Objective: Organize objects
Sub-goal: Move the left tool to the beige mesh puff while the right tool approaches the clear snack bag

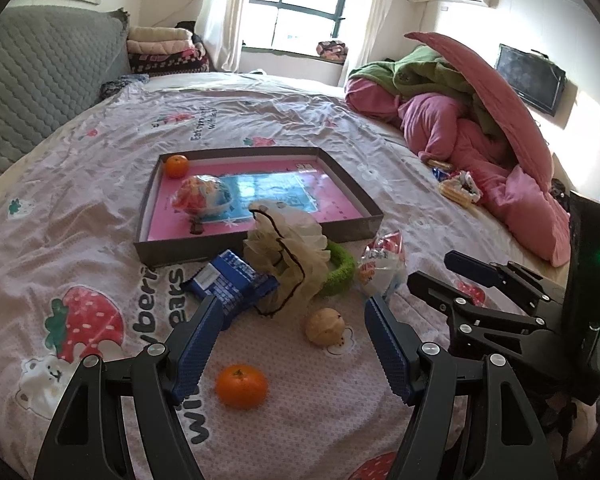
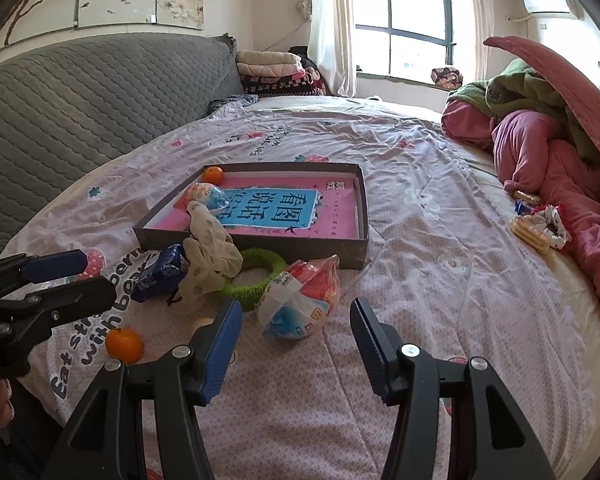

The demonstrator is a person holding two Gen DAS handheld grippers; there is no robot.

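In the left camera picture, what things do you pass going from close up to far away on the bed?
Orange → pale round fruit → blue packet → box, with another orange in its far corner.

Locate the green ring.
The green ring lies on the bedsheet just before the box's near wall, between the cream mesh pouf and the wrapped snack bag.
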